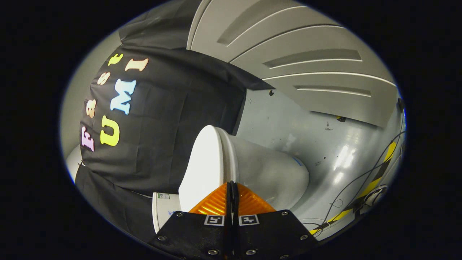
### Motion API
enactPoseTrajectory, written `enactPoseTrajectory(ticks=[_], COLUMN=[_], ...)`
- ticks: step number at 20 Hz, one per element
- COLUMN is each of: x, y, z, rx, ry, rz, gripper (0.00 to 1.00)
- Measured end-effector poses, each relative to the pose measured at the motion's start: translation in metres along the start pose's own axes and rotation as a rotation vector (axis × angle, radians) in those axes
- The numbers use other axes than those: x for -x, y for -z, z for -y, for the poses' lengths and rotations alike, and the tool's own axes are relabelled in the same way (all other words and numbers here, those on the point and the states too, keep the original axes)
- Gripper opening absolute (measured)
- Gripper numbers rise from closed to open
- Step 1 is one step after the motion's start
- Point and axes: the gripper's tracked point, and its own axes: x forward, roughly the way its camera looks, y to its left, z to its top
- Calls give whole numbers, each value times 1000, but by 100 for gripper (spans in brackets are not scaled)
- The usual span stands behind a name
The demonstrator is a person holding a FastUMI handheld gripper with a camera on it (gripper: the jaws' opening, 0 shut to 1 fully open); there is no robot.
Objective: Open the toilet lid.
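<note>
The view is rolled on its side. The white toilet [267, 173] lies just ahead of the fingers, with its flat lid [202, 162] down on the bowl. The seam between lid and bowl [228, 155] runs straight away from the fingertips. My gripper [232, 186] is shut, its two fingers pressed together with nothing seen between them. The tips sit right at the lid's front edge, at or very close to the seam. Whether they touch it I cannot tell.
The toilet's tank [164, 211] shows beside the lid, against the black cloth wall [162, 119]. The grey floor [325, 144] spreads beyond the bowl, with cables [361, 180] and yellow-black tape [371, 184] on it. White panelled doors [306, 61] stand behind.
</note>
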Motion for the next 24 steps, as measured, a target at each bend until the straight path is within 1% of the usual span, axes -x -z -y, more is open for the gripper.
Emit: enactPoseTrajectory(ticks=[3,5,7,13,20,24], x=[6,13,21,43,68,83], y=[-2,-5,-8,-13,-15,-9], z=[-10,-24,-36,-79,-140,-183], rx=[126,211,249,307,460,599], ry=[43,53,60,56,34,28], rz=[25,43,54,89,143,178], gripper=[0,0,0,0,0,0])
